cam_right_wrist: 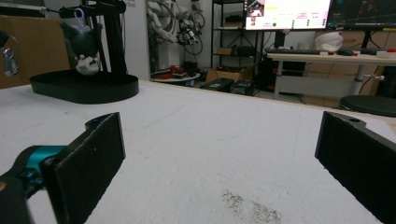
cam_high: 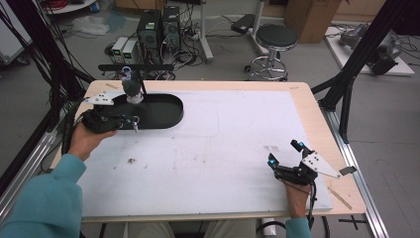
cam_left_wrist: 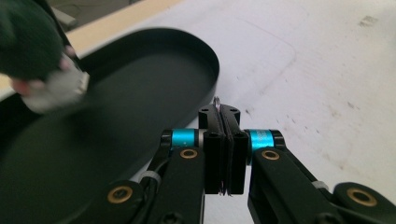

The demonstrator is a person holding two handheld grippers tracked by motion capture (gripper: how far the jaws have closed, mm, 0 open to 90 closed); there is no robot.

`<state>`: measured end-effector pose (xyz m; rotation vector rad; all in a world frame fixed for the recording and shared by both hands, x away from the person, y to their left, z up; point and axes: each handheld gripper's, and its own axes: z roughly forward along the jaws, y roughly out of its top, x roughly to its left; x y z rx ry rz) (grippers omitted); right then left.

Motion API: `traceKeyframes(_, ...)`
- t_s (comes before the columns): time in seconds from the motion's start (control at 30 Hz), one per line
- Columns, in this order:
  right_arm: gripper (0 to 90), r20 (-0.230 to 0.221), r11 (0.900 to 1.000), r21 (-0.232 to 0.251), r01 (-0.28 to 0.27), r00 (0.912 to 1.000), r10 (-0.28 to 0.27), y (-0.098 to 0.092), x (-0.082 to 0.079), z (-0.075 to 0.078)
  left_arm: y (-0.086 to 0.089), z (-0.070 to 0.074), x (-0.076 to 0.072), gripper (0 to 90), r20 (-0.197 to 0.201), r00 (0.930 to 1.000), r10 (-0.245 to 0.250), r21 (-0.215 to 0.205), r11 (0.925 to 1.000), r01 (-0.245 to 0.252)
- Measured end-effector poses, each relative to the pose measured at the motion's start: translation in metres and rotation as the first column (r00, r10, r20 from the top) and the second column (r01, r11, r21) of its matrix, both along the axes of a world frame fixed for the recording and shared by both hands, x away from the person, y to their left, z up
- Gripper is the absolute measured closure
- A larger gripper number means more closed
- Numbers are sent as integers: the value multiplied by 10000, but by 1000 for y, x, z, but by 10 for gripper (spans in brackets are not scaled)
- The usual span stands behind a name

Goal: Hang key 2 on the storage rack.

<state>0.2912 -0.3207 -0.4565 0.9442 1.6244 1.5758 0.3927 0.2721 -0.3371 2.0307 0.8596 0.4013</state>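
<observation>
Your left gripper [cam_high: 130, 120] sits at about ten o'clock on the worktop [cam_high: 213, 144], just beside the near wall of the black oval tray [cam_high: 166, 111]. Its jaws are pressed together on a thin metal ring [cam_left_wrist: 217, 103], whose edge pokes out between the pads in the left gripper view. A small dark plush toy [cam_high: 131, 88] hangs from the crossbar of a black stand [cam_high: 134, 67] over the tray's far end, its pale face turned down.

Your right gripper [cam_high: 285, 158] rests at about four o'clock near the front right corner, well apart from the tray, with its jaws spread wide and nothing between them.

The worktop is a white mat on a pale wooden board, scuffed with faint grey marks and a small dark smudge [cam_high: 131, 160] at about eight o'clock. Beyond the far edge, at twelve o'clock, two computer towers [cam_high: 158, 29] stand among cables on a grey floor, and a round black stool [cam_high: 275, 39] stands at one o'clock.
</observation>
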Motion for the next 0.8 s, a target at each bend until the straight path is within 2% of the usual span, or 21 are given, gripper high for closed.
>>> traceKeyframes(0.17, 7, 66, 10000, -32, 21, 10000, -21, -1, 1, 0, -3, 24, 12, 883, 339, 9994, 87, -91, 9999, -84)
traceKeyframes(0.43, 7, 33, 10000, -27, 18, 10000, -18, 0, 0, 0, -13, 56, 34, 884, 817, 9967, -13, 37, 10000, 10)
traceKeyframes(0.6, 7, -11, 10000, 4, 9, 10000, -9, 0, 0, 0, -18, 70, 46, 883, 1019, 9948, 17, 141, 9999, -32)
traceKeyframes(0.8, 7, -10, 10000, -2, 11, 10000, -11, 0, 0, 0, -22, 79, 59, 884, 1025, 9947, 114, 182, 9997, -134)
